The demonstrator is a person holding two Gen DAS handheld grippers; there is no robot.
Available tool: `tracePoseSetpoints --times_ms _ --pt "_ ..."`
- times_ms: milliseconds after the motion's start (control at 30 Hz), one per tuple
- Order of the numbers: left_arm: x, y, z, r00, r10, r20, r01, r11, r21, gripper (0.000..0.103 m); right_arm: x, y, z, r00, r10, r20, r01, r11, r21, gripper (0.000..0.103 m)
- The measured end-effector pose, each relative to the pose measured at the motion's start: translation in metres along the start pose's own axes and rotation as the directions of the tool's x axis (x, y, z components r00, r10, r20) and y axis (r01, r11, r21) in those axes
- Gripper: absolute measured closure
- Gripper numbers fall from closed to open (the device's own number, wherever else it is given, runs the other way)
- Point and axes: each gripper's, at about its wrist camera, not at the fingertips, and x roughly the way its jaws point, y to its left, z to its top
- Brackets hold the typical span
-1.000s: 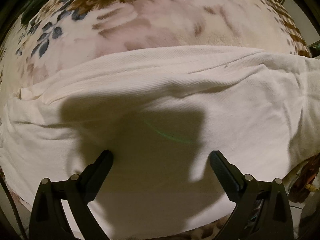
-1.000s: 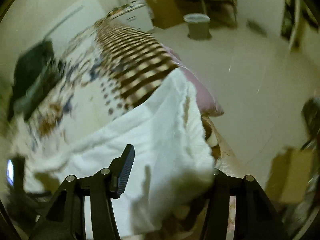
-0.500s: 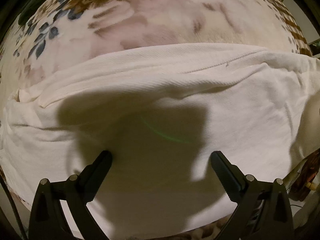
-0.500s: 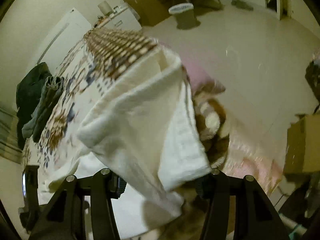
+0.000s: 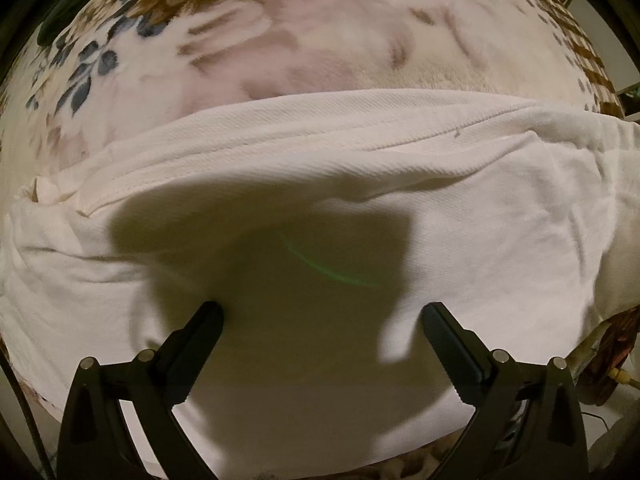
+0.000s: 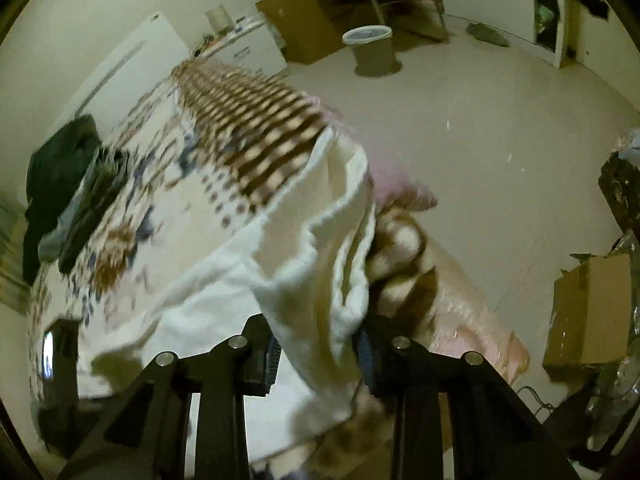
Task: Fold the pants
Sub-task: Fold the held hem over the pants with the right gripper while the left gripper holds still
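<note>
- Folding was under way: the white pants (image 5: 320,184) lay across the near edge of the bed (image 5: 320,52), on its flowered blanket.
- Right gripper (image 6: 316,354) had just been closing; its jaws were pinched on a bunched end of the pants, raised off the bed's corner.
- Left gripper (image 5: 322,322) hung spread wide over the flat cloth, gripping nothing.
- Judged next: carry the raised end over the flat part, keeping the edges aligned.

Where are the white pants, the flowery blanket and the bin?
white pants (image 5: 460,248): left wrist view, flat lit cloth.
flowery blanket (image 5: 280,60): left wrist view, pink flower patch.
bin (image 6: 374,54): right wrist view, side wall.
</note>
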Motion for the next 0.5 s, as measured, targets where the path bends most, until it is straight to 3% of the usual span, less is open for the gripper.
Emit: tracePoseSetpoints --times_ms 100,233,267,300,500 --pt "0.0 0.003 0.0 1.0 -0.004 0.0 0.004 1.0 0.001 0.0 0.009 0.0 -0.01 1.0 -0.013 -0.026 0.013 1.0 0.011 0.068" --pt "-0.002 0.006 -0.001 1.0 -0.01 0.001 0.01 1.0 0.01 0.0 0.006 -0.014 -0.003 0.999 -0.036 0.021 0.034 0.994 0.103 0.07" --pt "-0.002 0.007 -0.002 1.0 -0.011 0.001 0.011 1.0 0.012 0.0 0.005 -0.015 -0.001 0.999 -0.041 0.031 0.038 0.993 0.111 0.074" --pt "-0.002 0.008 -0.003 1.0 -0.011 0.003 0.011 1.0 0.015 0.0 0.005 -0.017 0.002 0.998 -0.044 0.041 0.039 0.993 0.116 0.09" --pt "-0.004 0.007 -0.005 1.0 -0.014 0.005 0.014 1.0 -0.002 0.0 0.029 -0.029 0.018 1.0 0.012 0.0 -0.012 0.977 0.214 0.096"
